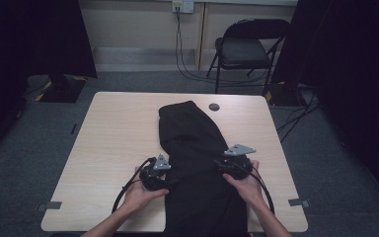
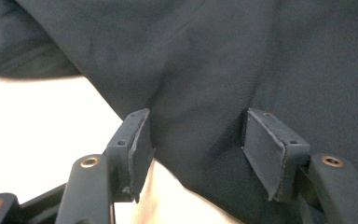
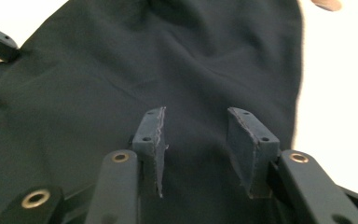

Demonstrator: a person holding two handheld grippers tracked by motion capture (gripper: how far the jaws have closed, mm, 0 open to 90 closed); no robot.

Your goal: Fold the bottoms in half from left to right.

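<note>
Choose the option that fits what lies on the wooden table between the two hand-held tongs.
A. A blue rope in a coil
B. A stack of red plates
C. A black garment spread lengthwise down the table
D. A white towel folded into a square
C: the high view shows a black garment stretched from the table's far half to its near edge, flanked by the left tongs and right tongs.

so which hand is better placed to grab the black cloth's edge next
Left, probably. The left gripper has open jaws straddling the edge of the black fabric garment over the pale wooden table; the right gripper faces mid-cloth.
</note>
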